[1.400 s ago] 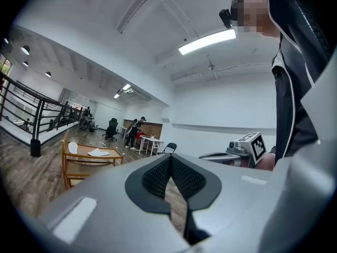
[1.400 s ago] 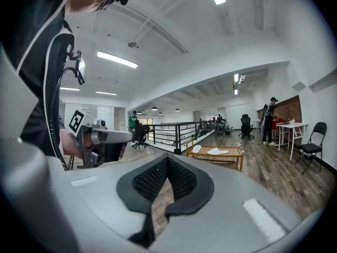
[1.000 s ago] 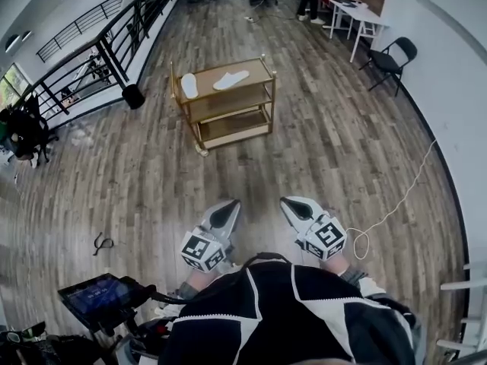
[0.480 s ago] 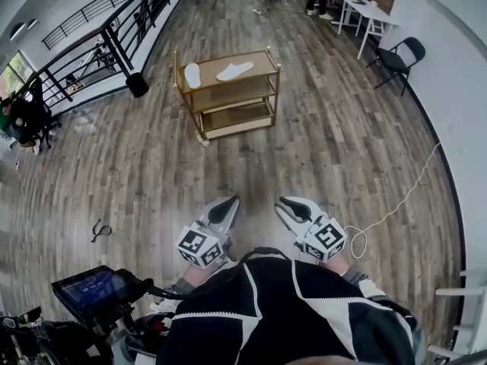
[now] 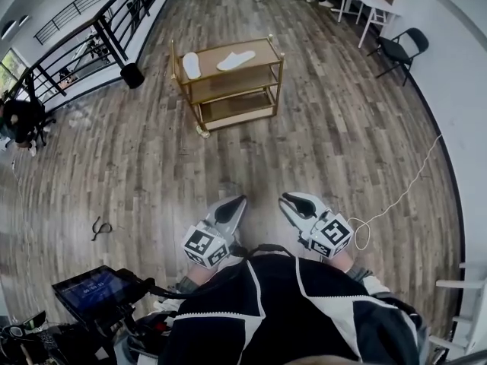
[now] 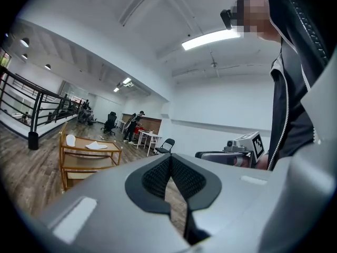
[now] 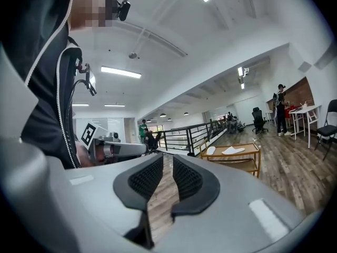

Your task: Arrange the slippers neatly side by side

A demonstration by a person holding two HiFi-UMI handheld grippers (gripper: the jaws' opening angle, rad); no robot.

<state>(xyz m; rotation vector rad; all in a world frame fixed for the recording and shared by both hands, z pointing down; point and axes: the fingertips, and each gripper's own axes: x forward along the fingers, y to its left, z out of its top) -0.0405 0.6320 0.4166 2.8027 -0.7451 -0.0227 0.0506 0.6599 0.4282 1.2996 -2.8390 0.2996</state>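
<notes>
Two white slippers lie apart on the top shelf of a wooden cart (image 5: 277, 61): one slipper (image 5: 191, 65) at the left end, the other slipper (image 5: 235, 59) angled at the middle. The cart stands far ahead of both grippers. My left gripper (image 5: 237, 199) is held close to my body, shut with nothing in it. My right gripper (image 5: 288, 198) is beside it, its jaws a little apart and closing, empty. The slippers also show small in the left gripper view (image 6: 96, 146) and the right gripper view (image 7: 231, 151).
Wood floor lies between me and the cart. A black railing (image 5: 91, 29) runs along the left. A white cable (image 5: 396, 201) loops on the floor at the right. A folding chair (image 5: 399, 50) and white table (image 5: 367, 4) stand at the far right. A device with a screen (image 5: 95, 290) sits at lower left.
The right gripper's jaws have parted from shut to a small gap. The view has shifted slightly toward the cart; both grippers stay close to my body.
</notes>
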